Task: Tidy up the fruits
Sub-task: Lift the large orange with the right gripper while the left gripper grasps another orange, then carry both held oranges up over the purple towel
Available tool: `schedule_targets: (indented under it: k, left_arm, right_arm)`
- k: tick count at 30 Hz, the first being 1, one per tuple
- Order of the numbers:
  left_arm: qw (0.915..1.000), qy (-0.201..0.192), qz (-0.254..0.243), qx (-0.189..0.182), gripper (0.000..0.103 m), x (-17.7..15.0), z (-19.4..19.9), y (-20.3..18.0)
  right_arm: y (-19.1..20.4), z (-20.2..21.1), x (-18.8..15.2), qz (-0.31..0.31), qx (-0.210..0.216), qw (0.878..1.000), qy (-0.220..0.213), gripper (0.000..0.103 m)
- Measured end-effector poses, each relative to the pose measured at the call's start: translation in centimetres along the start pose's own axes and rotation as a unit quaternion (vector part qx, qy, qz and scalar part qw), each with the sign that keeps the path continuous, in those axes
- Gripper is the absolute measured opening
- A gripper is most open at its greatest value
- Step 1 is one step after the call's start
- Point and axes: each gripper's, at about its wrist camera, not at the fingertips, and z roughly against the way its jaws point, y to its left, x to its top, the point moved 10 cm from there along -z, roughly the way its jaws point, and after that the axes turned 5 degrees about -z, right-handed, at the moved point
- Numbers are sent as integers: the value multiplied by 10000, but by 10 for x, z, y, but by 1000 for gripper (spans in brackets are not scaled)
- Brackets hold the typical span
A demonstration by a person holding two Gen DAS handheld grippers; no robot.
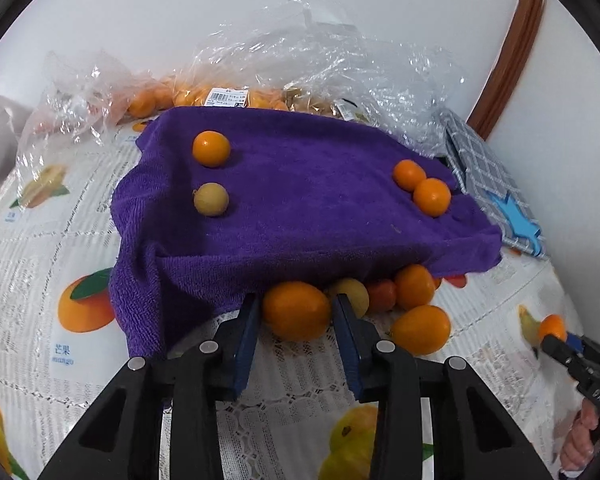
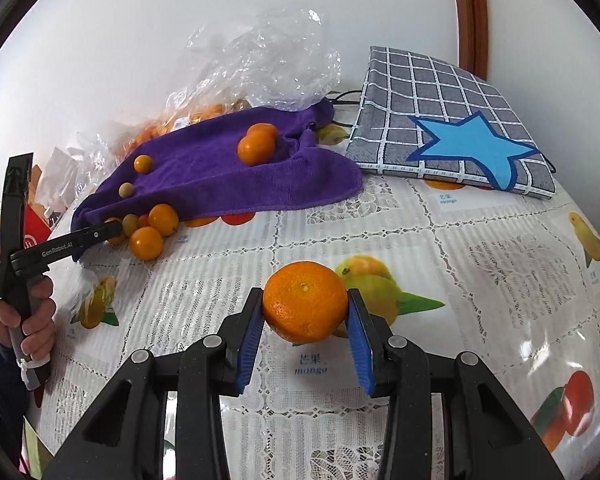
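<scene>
Purple towel (image 1: pixel 300 184): spread on the counter (image 2: pixel 440 240), apparently a sorting mat; four small fruits lie on it, orange pair (image 1: pixel 422 186) at one edge, orange kumquat (image 1: pixel 211 149) and pale yellow fruit (image 1: pixel 211 199) at the other. Loose pile at the towel's near edge. Left tongs (image 1: pixel 296 312): pads astride an oval kumquat (image 1: pixel 296 310) from that pile, seemingly pressing it, likely for lifting. Right tongs (image 2: pixel 305 304): clamped on a mandarin (image 2: pixel 305 300), held above the counter, well apart from the towel. Checked cloth with blue star (image 2: pixel 452 128): beside the towel, possibly the second sorting spot.
</scene>
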Motion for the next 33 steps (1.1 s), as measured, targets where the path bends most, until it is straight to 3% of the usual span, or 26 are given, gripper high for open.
schedule_targets:
  k: [18, 33]
  left_arm:
    - [9926, -777, 899, 235, 35, 0, 85, 65]
    - [9880, -1075, 1103, 96, 35, 8, 111, 72]
  right_arm:
    - [41, 17, 22, 303, 13, 9993, -195, 40]
    - [62, 22, 48, 342, 167, 9987, -336, 40]
